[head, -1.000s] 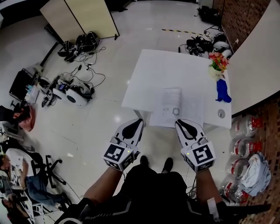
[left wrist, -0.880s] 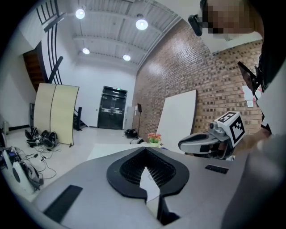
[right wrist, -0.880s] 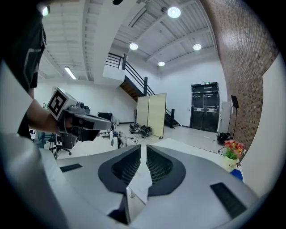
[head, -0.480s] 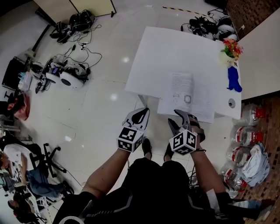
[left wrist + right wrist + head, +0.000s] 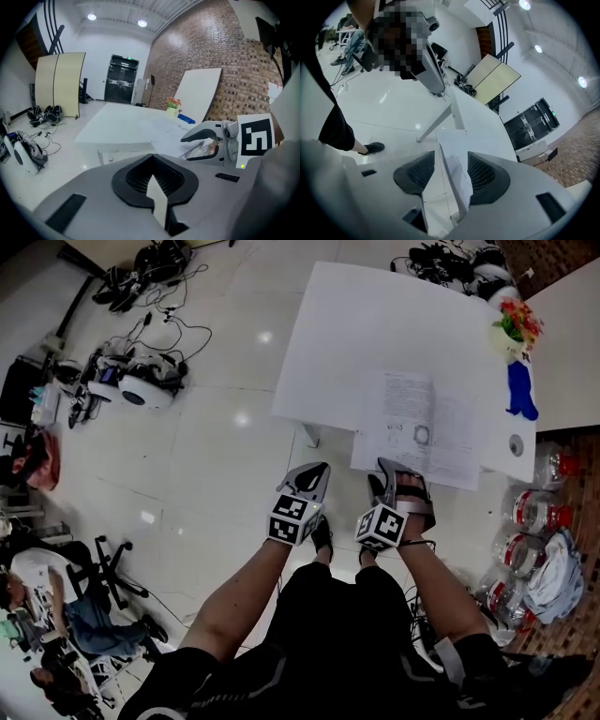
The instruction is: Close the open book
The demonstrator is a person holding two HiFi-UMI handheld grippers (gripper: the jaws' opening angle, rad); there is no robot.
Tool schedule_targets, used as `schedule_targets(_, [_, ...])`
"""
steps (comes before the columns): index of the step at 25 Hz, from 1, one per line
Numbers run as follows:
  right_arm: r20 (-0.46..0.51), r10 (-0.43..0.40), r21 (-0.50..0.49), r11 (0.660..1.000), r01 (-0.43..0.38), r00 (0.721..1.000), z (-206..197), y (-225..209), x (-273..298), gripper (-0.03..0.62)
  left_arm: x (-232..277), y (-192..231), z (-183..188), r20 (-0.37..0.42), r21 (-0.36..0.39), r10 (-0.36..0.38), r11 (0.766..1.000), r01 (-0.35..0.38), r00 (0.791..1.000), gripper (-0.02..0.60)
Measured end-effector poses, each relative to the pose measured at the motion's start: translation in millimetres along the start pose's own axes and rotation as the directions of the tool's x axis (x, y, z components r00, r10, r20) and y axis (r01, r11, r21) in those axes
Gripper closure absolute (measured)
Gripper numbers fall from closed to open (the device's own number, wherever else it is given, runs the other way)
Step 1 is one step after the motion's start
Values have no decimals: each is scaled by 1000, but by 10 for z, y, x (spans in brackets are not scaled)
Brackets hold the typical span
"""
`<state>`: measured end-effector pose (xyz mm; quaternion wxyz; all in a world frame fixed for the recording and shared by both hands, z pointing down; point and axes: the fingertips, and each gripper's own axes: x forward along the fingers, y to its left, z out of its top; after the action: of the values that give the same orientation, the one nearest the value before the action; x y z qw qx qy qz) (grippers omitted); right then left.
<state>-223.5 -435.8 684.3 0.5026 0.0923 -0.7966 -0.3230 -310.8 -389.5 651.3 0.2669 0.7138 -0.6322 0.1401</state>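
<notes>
Lying on the big white table (image 5: pixel 375 334), by its near edge, the open book (image 5: pixel 424 432) is showing its pages. The right gripper (image 5: pixel 398 480) is reaching the book's edge. Its jaws have just been opening wide, and the edge is sitting between them, not squeezed. The left gripper (image 5: pixel 317 472) is hanging beside it, off the table, jaws pressed together, holding nothing.

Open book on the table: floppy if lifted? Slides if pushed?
Probably floppy: the open book looks thin and lies flat, its near edge overhanging the table. Likely light, so a push may slide it on the smooth top.
</notes>
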Motion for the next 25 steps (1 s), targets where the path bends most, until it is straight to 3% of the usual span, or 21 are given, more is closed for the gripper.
schedule_targets(6, [-44, -45, -62, 997, 42, 998, -45, 61, 187, 416, 52, -1, -117, -19, -10, -23, 1000, 23, 1000, 588])
schedule_targets(9, [-28, -52, -6, 999, 52, 998, -4, 39, 182, 419, 16, -17, -126, -24, -6, -28, 1000, 28, 999, 588])
schedule_targets(13, [12, -82, 85, 993, 81, 997, 120, -78, 48, 551, -44, -8, -81, -31, 14, -18, 1000, 19, 999, 588])
schedule_targets(17, [48, -138, 218, 968, 124, 989, 171, -307, -214, 583, -127, -19, 7, -27, -2, 3, 1000, -3, 1000, 586])
schedule_targets(21, [96, -197, 405, 903, 143, 976, 132, -555, -539, 583, -173, -101, 178, -8, 17, -1, 1000, 1, 1000, 588])
schedule_targets(25, [100, -241, 603, 786, 134, 965, -138, -779, -817, 583, -70, -354, 410, 11, 46, -52, 998, 51, 999, 588])
